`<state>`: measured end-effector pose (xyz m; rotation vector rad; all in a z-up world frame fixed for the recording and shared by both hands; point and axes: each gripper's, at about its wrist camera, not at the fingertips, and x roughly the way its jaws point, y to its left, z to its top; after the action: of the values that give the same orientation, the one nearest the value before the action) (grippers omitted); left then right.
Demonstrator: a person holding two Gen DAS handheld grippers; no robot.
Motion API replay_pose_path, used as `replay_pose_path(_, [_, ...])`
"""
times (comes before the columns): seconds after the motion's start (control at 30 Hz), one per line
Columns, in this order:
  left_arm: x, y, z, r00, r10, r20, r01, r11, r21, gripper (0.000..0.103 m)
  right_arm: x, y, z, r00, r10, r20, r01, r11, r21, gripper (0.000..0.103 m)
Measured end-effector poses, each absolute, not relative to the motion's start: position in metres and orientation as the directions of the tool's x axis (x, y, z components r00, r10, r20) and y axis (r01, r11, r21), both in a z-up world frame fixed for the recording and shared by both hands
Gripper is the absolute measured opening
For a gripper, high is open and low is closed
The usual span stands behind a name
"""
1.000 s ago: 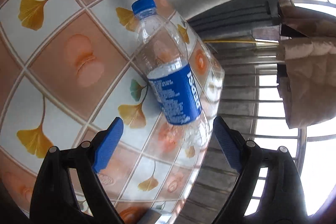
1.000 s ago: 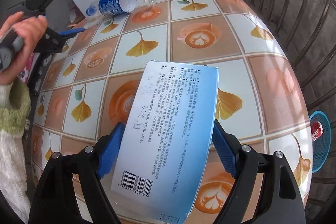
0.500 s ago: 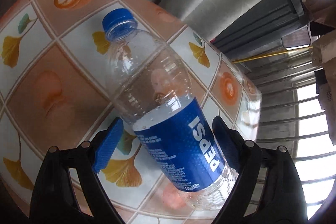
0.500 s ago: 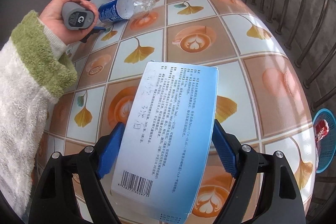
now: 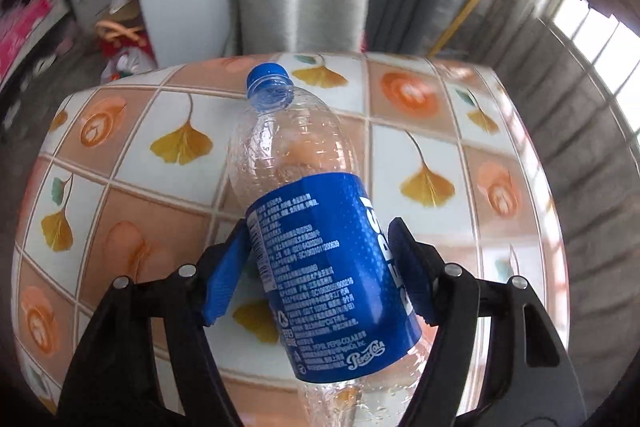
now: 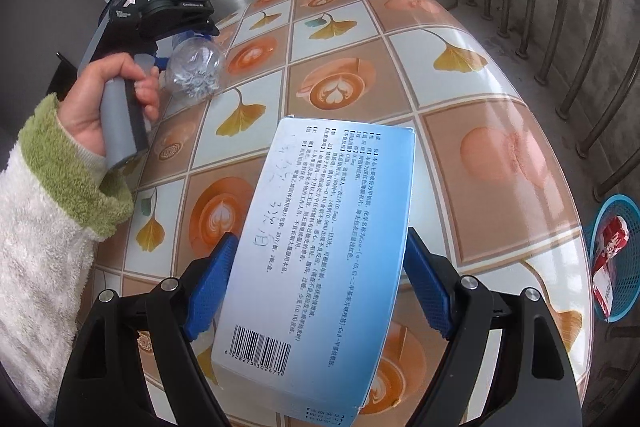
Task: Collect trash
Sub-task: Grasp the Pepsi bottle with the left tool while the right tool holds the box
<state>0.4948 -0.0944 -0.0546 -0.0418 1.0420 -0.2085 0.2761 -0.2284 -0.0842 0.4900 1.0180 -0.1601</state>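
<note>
Bottle (image 5: 320,247) between closing left fingers (image 5: 224,275).

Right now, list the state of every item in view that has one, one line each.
Clear plastic Pepsi bottle with blue cap: capped, lying on the table, between the left tool's pads.
Left tool: jaws just closing on the bottle.
Pale blue printed cardboard box: closed, held off the table.
Right tool: shut on the box.
Blue mesh basket: on the floor, red wrapper inside.
</note>
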Motion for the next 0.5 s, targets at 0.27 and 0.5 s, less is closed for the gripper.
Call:
replay_pose_path(0.27, [0.417,-0.072,-0.052,0.387,-0.307,-0.870,0.398,0.906,-0.143,0.066,0.268,-0.232,-0.083,0.526,0.094,-0.846,0.358,0.877,0.320,0.079])
replay_pose_path(0.5, [0.326,-0.022,-0.054,0.283,-0.405,-0.869,0.448,0.857,-0.253,0.065,0.257,-0.228,-0.082,0.516,0.092,-0.852,0.353,0.883,0.309,0.079])
